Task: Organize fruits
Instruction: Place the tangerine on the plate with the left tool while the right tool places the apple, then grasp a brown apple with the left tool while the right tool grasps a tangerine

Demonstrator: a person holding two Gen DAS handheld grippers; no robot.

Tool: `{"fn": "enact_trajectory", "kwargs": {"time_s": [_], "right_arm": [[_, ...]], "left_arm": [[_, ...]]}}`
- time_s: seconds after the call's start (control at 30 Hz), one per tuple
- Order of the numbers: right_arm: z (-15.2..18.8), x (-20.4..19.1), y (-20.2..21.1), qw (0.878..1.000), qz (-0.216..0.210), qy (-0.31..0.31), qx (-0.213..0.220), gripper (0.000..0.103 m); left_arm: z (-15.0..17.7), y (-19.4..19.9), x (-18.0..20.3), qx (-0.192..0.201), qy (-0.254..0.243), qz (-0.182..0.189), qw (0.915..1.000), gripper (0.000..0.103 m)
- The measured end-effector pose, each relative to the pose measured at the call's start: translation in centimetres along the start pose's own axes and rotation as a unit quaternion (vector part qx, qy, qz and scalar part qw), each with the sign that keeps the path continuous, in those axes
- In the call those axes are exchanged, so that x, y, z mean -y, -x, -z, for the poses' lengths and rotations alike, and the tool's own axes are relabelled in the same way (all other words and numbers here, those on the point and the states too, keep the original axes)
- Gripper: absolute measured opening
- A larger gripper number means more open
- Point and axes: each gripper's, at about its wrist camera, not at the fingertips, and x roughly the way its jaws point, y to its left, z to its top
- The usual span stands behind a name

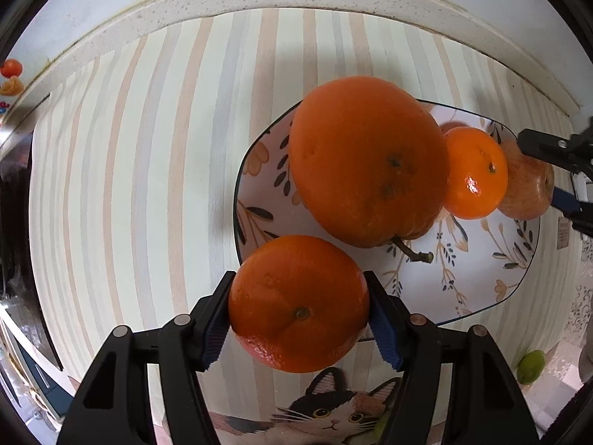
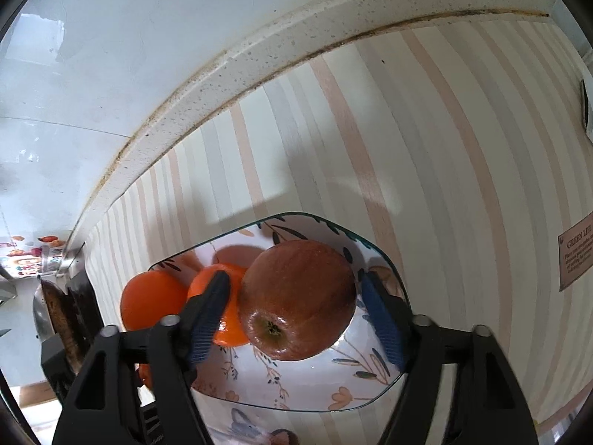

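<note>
Two views show one flowered bowl on a striped mat. In the left wrist view, the mat (image 1: pixel 148 185) fills the left side. At lower centre the left gripper (image 1: pixel 298 319) clamps an orange (image 1: pixel 298 304) between its blue pads, just at the bowl's near rim. Above it, a big orange (image 1: pixel 367 159) sits in the bowl (image 1: pixel 519 270), touching a small mandarin (image 1: pixel 476 172) to its right; an apple (image 1: pixel 526 193) lies beyond that at right. A green fruit (image 1: pixel 530 366) lies on the mat at lower right.

In the right wrist view, the big orange (image 2: pixel 152 304) is at left, then the mandarin (image 2: pixel 222 307). The right gripper (image 2: pixel 296 315) stands wide around the apple (image 2: pixel 296 300) at centre, pads apart from its skin, inside the bowl (image 2: pixel 370 393).
</note>
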Motion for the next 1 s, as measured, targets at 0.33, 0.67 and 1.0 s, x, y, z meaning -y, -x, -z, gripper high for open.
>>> {"fn": "enact_trajectory", "kwargs": {"time_s": [0.33,0.67,1.0], "right_arm": [[2.0,-0.2,2.3,0.999,0.025,0.038,0.006,0.095],[9.7,-1.4,5.3,0.986,0.08,0.138,0.039,0.096],[17.0,-3.3,9.9,0.975,0.093,0.178,0.094,0.096]], "left_arm": [[-0.7,2.7,-2.6,0.019,0.035,0.035,0.9986,0.088],[2.2,5.7,-3.0,0.049,0.029,0.032,0.9979,0.088],[7.9,10.1,-1.4,0.103,0.006,0.019,0.9945,0.088]]}}
